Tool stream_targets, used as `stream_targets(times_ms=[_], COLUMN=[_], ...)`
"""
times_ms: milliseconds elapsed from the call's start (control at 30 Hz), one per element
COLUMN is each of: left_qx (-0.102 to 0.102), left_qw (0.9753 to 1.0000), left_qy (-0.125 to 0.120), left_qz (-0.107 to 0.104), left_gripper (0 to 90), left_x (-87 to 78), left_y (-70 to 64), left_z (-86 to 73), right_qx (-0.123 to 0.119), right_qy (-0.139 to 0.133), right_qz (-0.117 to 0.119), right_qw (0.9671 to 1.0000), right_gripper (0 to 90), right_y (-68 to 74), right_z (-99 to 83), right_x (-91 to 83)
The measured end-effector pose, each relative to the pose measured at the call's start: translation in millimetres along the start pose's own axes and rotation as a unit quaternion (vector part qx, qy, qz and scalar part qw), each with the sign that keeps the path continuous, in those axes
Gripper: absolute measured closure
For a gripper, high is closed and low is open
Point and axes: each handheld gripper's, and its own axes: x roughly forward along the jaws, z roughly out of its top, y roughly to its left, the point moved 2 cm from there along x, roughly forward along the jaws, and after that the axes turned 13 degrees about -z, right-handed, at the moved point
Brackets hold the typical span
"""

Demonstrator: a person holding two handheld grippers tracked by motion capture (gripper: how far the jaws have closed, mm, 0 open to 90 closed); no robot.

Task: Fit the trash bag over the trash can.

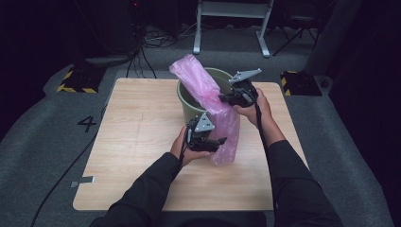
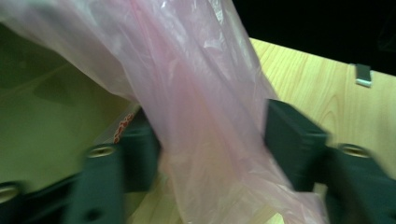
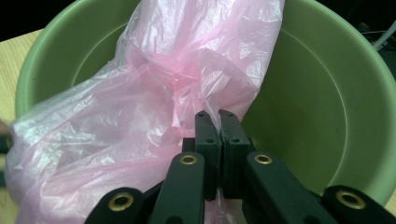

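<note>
A pale green bucket (image 1: 220, 72) stands at the far middle of the wooden table (image 1: 142, 142). A pink plastic bag (image 1: 208, 94) hangs out of it and down over its front wall. My right gripper (image 1: 222, 98) is shut on a fold of the bag (image 3: 140, 116) above the bucket's mouth (image 3: 327, 116); in the right gripper view its jaws (image 3: 218, 116) meet on the film. My left gripper (image 1: 220, 142) is low in front of the bucket. It stands open (image 2: 210, 149), with the bag (image 2: 205, 116) running down between its jaws, beside the bucket wall (image 2: 46, 116).
A strip of grey tape (image 1: 82, 181) lies at the table's front left edge. Floor cables, a white frame (image 1: 231, 19) and two black-and-yellow striped blocks (image 1: 78, 80) (image 1: 300, 82) sit beyond the table. Bare tabletop (image 2: 317, 84) stretches left of the bucket.
</note>
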Motion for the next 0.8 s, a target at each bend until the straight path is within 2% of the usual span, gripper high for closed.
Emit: stream_targets(times_ms=[67,100,267,300,333,367,400,467,500,533,567,600,633,667,700,733,800], left_qx=[0.005,0.015,0.032,0.044,0.044,0.057,0.057,0.070,0.075,0.075,0.077,0.077,0.077,0.078,0.082,0.082,0.082], left_qw=[1.0000,0.9999,0.9995,0.9990,0.9990,0.9984,0.9984,0.9975,0.9972,0.9972,0.9970,0.9970,0.9970,0.9970,0.9966,0.9966,0.9966], left_qy=[0.000,0.004,-0.003,-0.009,-0.009,-0.008,-0.008,-0.006,-0.005,-0.005,-0.007,-0.007,-0.005,-0.003,0.006,0.006,0.008], left_qz=[0.002,0.003,-0.001,-0.004,-0.004,-0.001,-0.001,0.006,0.006,0.006,0.008,0.008,0.005,0.003,0.003,0.003,0.000], left_gripper=[59.3,65.4,88.0,89.3,89.6,89.7,89.8,89.8,89.8,89.9,89.9,89.9,89.9,89.9,89.9,89.9,89.9], left_x=[0.5,0.3,-8.4,-15.5,-15.5,-25.9,-25.9,-33.9,-45.2,-45.2,-53.9,-53.9,-57.4,-59.7,-62.8,-62.8,-65.7], left_y=[0.1,0.5,-0.2,-1.4,-1.4,-4.1,-4.1,-6.6,-8.2,-8.2,-9.5,-9.5,-10.1,-10.8,-11.4,-11.4,-11.8], left_z=[0.6,1.2,0.3,-0.1,-0.1,0.0,0.0,-0.1,-0.6,-0.6,-1.8,-1.8,-2.9,-4.2,-6.2,-6.2,-7.8], right_qx=[0.000,0.001,0.002,0.003,0.003,0.003,0.003,-0.001,-0.008,-0.008,-0.005,-0.005,-0.004,-0.004,-0.011,-0.015,-0.012], right_qy=[0.000,-0.002,0.000,0.001,0.001,0.006,0.006,0.014,0.023,0.023,0.027,0.027,0.026,0.026,0.028,0.030,0.032], right_qz=[0.000,0.000,-0.003,-0.005,-0.005,-0.012,-0.012,-0.019,-0.030,-0.030,-0.041,-0.041,-0.043,-0.043,-0.054,-0.054,-0.057], right_qw=[1.0000,1.0000,1.0000,1.0000,1.0000,0.9999,0.9999,0.9997,0.9993,0.9993,0.9988,0.9988,0.9987,0.9987,0.9981,0.9980,0.9978], right_gripper=[88.7,88.5,87.5,86.7,86.7,83.0,83.0,75.0,66.4,66.4,58.0,58.0,52.8,52.8,48.9,46.9,44.2], right_y=[0.2,0.5,0.6,-0.3,-0.3,-1.1,-1.1,-0.9,-0.2,-0.2,0.2,0.2,0.7,0.7,1.2,1.5,2.0], right_z=[0.0,0.3,0.1,-0.2,-0.2,-0.6,-0.6,-0.5,0.4,0.4,3.0,3.0,6.3,6.3,11.6,13.7,17.3], right_x=[0.1,0.1,-0.5,-1.6,-1.6,-3.1,-3.1,-4.4,-5.1,-5.1,-5.6,-5.6,-5.8,-5.8,-3.8,-3.2,-3.0])
